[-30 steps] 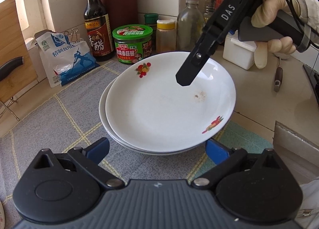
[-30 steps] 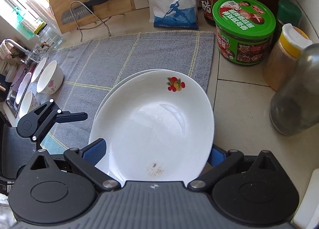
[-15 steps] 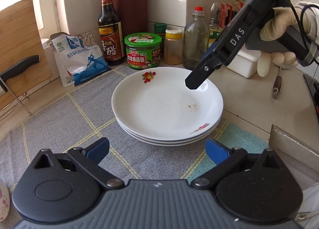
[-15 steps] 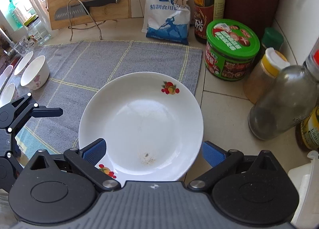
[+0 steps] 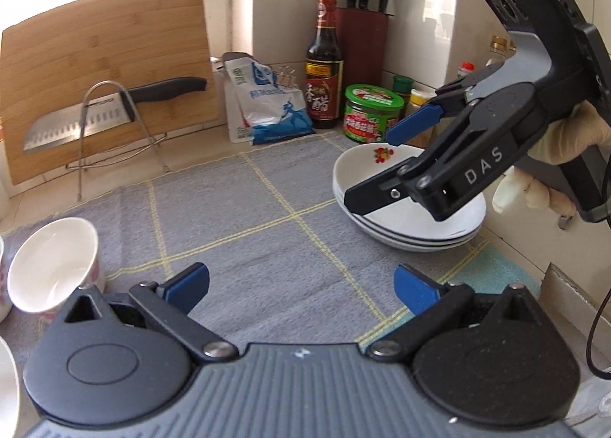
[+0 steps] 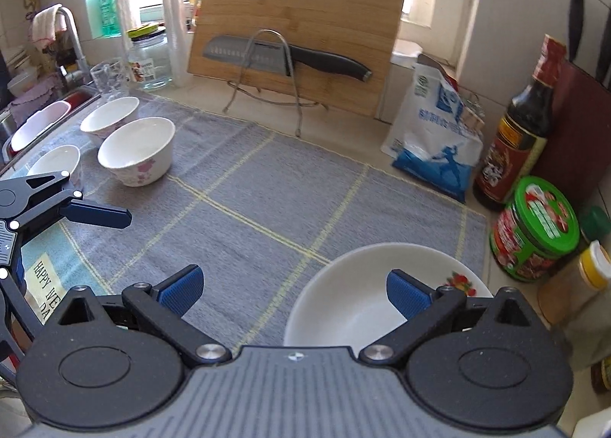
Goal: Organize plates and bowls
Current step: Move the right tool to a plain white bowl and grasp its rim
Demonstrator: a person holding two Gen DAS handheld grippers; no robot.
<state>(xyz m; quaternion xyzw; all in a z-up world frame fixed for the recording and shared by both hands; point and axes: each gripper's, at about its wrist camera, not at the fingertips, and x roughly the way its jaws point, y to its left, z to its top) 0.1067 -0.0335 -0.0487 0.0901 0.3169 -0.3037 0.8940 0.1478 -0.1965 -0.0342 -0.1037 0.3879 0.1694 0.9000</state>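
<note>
Now both grippers empty, fingers spread: right gripper [image 6: 294,291] above the plate stack [image 5: 410,220] at the mat's right edge; left gripper [image 5: 301,291] over bare mat [image 5: 267,247], bowls [image 6: 137,151] far left.

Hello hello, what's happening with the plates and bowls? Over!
Both grippers, left and right, open, empty. Plates stacked on the mat. Bowls loose, unstacked. Nothing blocking.
</note>
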